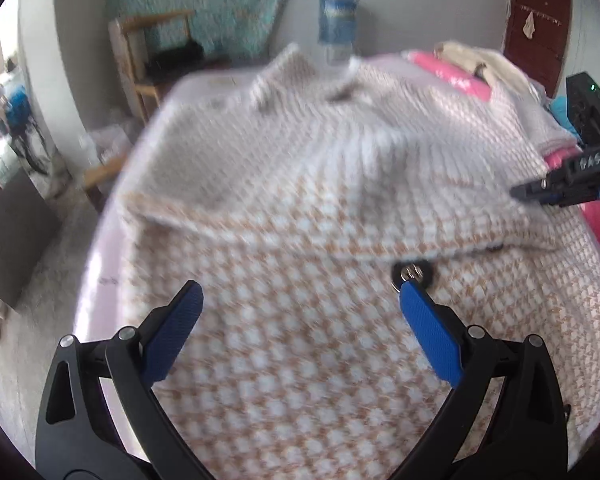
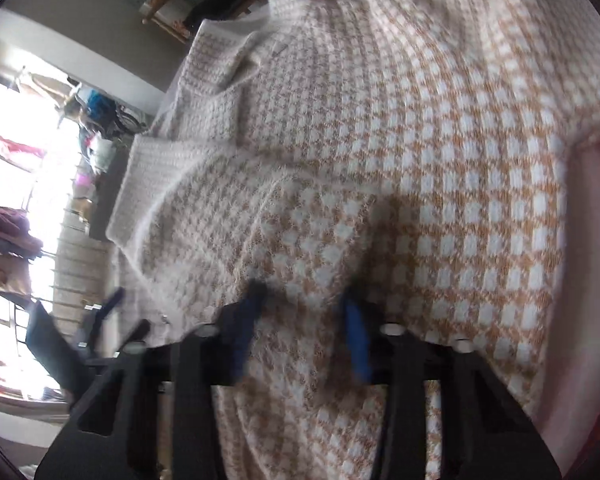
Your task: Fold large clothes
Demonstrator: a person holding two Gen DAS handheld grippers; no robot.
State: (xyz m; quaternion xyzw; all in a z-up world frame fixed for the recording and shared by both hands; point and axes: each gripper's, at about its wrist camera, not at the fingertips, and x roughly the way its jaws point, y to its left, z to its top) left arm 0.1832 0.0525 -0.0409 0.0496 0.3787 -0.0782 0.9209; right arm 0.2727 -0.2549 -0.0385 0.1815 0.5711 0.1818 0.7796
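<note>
A large knitted sweater (image 1: 300,340) in an orange-and-white check lies spread on the bed, its far part folded over with the paler inside showing (image 1: 340,160). My left gripper (image 1: 300,300) is open and empty above the near part of the sweater, blue pads wide apart. A dark button (image 1: 412,274) sits by the right pad. My right gripper (image 1: 540,192) comes in from the right at the edge of the folded flap. In the right wrist view the right gripper (image 2: 304,300) is partly open over the sweater (image 2: 440,160), with fabric between its blue pads; a grip cannot be made out.
The bed sheet (image 1: 96,272) shows at the left edge. A pink bundle and cream clothes (image 1: 456,68) lie at the bed's far right. A wooden chair (image 1: 152,60) and a water bottle (image 1: 336,28) stand beyond the bed. A bright window (image 2: 16,184) is at left.
</note>
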